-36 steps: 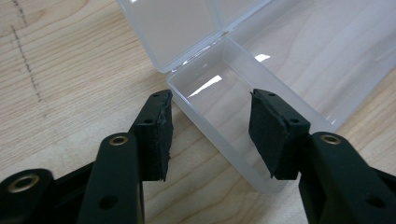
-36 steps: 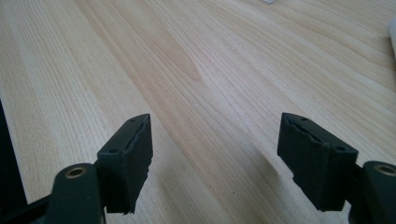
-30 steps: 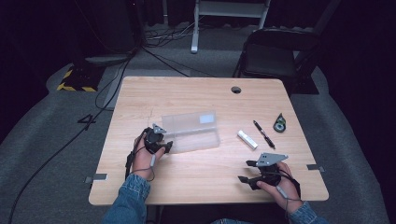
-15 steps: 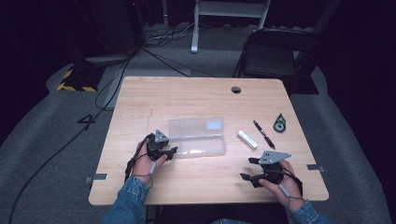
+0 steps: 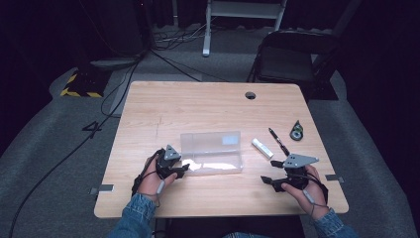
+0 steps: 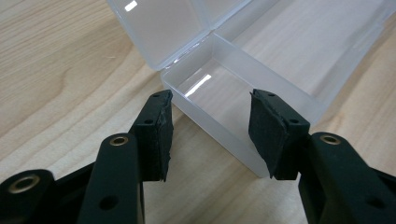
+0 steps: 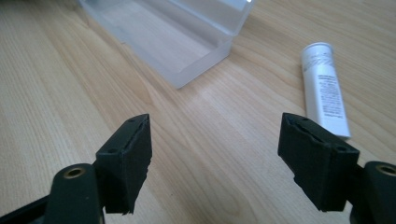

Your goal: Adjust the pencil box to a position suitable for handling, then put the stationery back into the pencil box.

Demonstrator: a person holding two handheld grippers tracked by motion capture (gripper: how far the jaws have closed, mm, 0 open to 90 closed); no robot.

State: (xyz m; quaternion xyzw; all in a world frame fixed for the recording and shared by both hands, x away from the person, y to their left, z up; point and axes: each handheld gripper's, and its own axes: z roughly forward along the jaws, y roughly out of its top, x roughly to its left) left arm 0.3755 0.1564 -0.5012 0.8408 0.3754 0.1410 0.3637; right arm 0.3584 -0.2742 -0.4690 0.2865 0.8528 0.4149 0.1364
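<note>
**Clear box gripped at its end wall by the left tool**

The light wooden rectangular bench [image 5: 208, 106] carries everything, with a small round dark cable hole [image 5: 250, 95] near its far edge. Behind it, on the grey carpeted floor [image 5: 49, 144], stands a black folding chair [image 5: 292, 59], and a black-and-yellow striped block [image 5: 79, 85] lies off the far left corner.

Near the middle of the bench lies the clear, oblong plastic box [image 5: 213, 157], its hinged lid standing open on the far side. The left tool [image 5: 179, 170] sits at the box's left end. In the left gripper view, the left tool [image 6: 210, 126] straddles the box's [image 6: 261, 84] near end wall: one pad is inside the tray against the wall and the other is outside it. The tool is clenched on that end wall, so the box lies directly in front of it and between its pads.

The right tool [image 5: 267, 180] hangs over bare wood near the front right, well apart from the box. In the right gripper view, the right tool [image 7: 215, 158] is released, its jaws spread wide with nothing between them; the box [image 7: 173, 37] lies ahead and to its left.

A white cylindrical tube with printed text [image 5: 262, 148] lies just right of the box, and the right tool sits nearer the person than it. Beyond it lies a thin black pen [image 5: 279, 141], then a small dark round roll [image 5: 296, 131] near the right edge.
</note>
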